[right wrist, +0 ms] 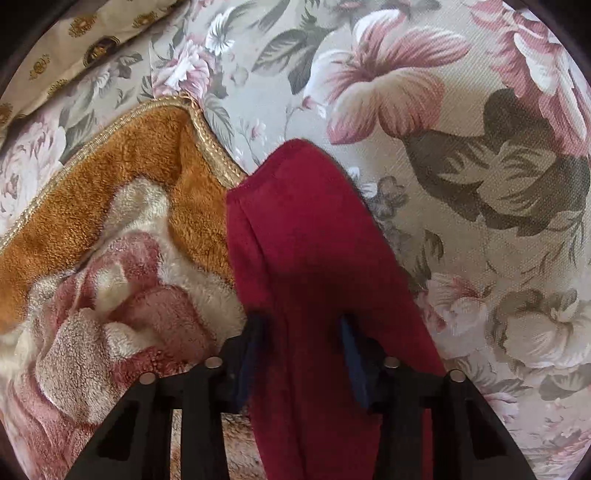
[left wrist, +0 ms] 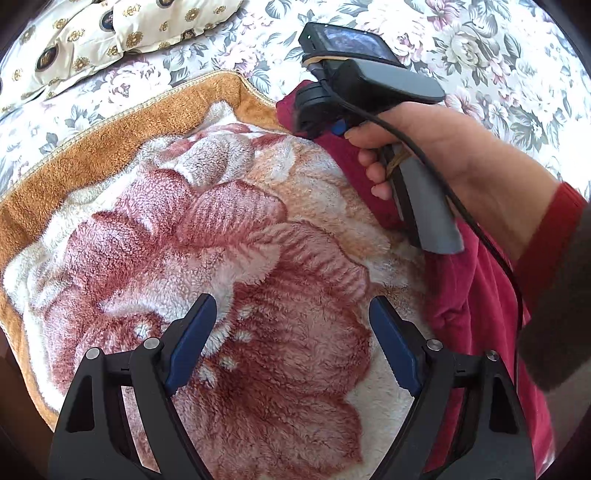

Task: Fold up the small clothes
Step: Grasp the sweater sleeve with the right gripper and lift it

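A dark red garment (left wrist: 465,288) lies along the right edge of a fluffy floral blanket (left wrist: 236,258). In the right wrist view the red garment (right wrist: 295,229) runs as a long strip between the fingers of my right gripper (right wrist: 304,354), whose jaws stand partly apart with the cloth between them. My left gripper (left wrist: 293,332) is open and empty above the blanket, left of the garment. In the left wrist view the right gripper's body (left wrist: 373,88) is held by a hand over the garment's far end; its fingertips are hidden.
The blanket has an orange border (left wrist: 110,129) (right wrist: 122,166) and lies on a floral bedsheet (left wrist: 480,55) (right wrist: 461,184). A cream pillow with gold medallions (left wrist: 92,33) lies at the far left. A black cable (left wrist: 461,206) trails from the right gripper.
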`<move>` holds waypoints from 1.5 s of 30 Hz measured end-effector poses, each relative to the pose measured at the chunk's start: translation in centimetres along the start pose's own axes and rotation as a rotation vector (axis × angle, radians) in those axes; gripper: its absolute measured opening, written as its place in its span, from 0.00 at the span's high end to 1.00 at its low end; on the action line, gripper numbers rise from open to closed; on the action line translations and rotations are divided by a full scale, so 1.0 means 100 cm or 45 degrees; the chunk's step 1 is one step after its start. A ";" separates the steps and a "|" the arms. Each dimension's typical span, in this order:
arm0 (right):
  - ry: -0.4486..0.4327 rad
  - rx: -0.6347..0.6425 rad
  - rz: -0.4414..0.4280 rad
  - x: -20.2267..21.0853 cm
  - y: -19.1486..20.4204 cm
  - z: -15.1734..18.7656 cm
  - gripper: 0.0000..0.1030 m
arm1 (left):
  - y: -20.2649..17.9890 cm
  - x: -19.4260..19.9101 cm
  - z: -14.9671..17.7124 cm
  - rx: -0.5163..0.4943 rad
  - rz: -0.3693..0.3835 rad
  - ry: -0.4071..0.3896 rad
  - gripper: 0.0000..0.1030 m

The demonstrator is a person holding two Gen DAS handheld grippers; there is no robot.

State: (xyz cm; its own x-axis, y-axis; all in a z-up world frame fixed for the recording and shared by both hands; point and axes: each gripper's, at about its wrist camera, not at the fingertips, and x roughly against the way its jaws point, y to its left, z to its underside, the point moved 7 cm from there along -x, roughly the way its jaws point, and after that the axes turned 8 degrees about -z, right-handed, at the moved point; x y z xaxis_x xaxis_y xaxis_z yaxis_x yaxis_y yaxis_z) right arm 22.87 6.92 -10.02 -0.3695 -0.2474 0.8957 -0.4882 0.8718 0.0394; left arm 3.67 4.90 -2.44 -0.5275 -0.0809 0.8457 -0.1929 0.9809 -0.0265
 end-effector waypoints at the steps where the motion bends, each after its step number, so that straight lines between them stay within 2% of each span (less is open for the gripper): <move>1: -0.016 -0.003 -0.002 0.009 0.000 0.001 0.93 | 0.000 0.000 0.001 0.004 0.001 0.001 0.17; 3: -0.077 -0.029 -0.024 0.035 -0.005 0.002 0.93 | 0.002 0.000 0.000 0.018 0.000 -0.004 0.17; 5: -0.187 -0.083 -0.088 0.080 -0.015 0.006 0.94 | 0.003 -0.001 -0.002 0.031 -0.011 -0.018 0.17; 9: -0.465 -0.215 -0.205 0.205 -0.045 0.035 0.94 | 0.001 0.004 -0.004 0.046 0.008 -0.036 0.17; 11: -0.627 -0.289 -0.242 0.272 -0.059 0.064 0.94 | -0.002 0.008 -0.005 0.050 0.003 -0.050 0.17; 13: -0.775 -0.391 -0.225 0.330 -0.080 0.101 0.94 | -0.009 0.015 -0.005 0.064 0.054 -0.062 0.17; 15: -0.873 -0.505 -0.237 0.370 -0.103 0.144 0.94 | -0.018 0.026 -0.004 0.066 0.112 -0.091 0.17; 17: -0.913 -0.618 -0.201 0.390 -0.131 0.197 0.94 | -0.030 0.037 -0.003 0.036 0.162 -0.124 0.17; 20: -0.863 -0.829 -0.108 0.369 -0.177 0.278 0.94 | -0.052 0.053 0.001 -0.041 0.219 -0.176 0.17; 23: -0.641 -1.034 -0.044 0.296 -0.221 0.345 0.92 | -0.076 0.059 0.005 -0.109 0.258 -0.187 0.17; 24: -0.608 -1.088 -0.055 0.284 -0.231 0.366 0.91 | -0.083 0.059 0.007 -0.129 0.260 -0.181 0.17; 25: -0.611 -1.143 -0.051 0.280 -0.237 0.384 0.84 | -0.090 0.058 0.010 -0.152 0.262 -0.173 0.17; 26: -0.639 -1.173 -0.027 0.284 -0.241 0.397 0.70 | -0.096 0.058 0.011 -0.169 0.263 -0.171 0.17; 28: -0.690 -1.177 0.065 0.303 -0.244 0.414 0.54 | -0.106 0.055 0.014 -0.203 0.249 -0.172 0.17; 31: -0.676 -1.118 0.094 0.323 -0.244 0.410 0.54 | -0.118 0.049 0.017 -0.248 0.235 -0.163 0.17; 33: -0.722 -1.110 0.074 0.334 -0.247 0.403 0.54 | -0.123 0.046 0.018 -0.259 0.221 -0.171 0.17; 35: -0.749 -1.108 0.049 0.336 -0.250 0.392 0.54 | -0.129 0.043 0.021 -0.278 0.227 -0.163 0.17; 37: -0.715 -1.083 0.035 0.330 -0.250 0.371 0.54 | -0.132 0.041 0.024 -0.303 0.217 -0.162 0.17; 39: -0.644 -1.010 0.038 0.319 -0.244 0.343 0.54 | -0.135 0.040 0.026 -0.321 0.219 -0.154 0.17; 42: -0.472 -0.891 0.086 0.289 -0.230 0.309 0.54 | -0.137 0.041 0.027 -0.315 0.275 -0.148 0.17; 45: -0.231 -0.816 0.236 0.251 -0.229 0.297 0.54 | -0.146 0.044 0.030 -0.302 0.445 -0.079 0.17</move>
State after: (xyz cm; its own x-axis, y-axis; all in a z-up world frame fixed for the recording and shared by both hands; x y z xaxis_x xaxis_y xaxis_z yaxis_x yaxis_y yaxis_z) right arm 1.25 -31.78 -1.56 -0.5557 -0.0880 0.8267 0.1391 0.9705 0.1968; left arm 1.72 -10.34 0.03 -0.5777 0.2605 0.7735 0.1983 0.9641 -0.1766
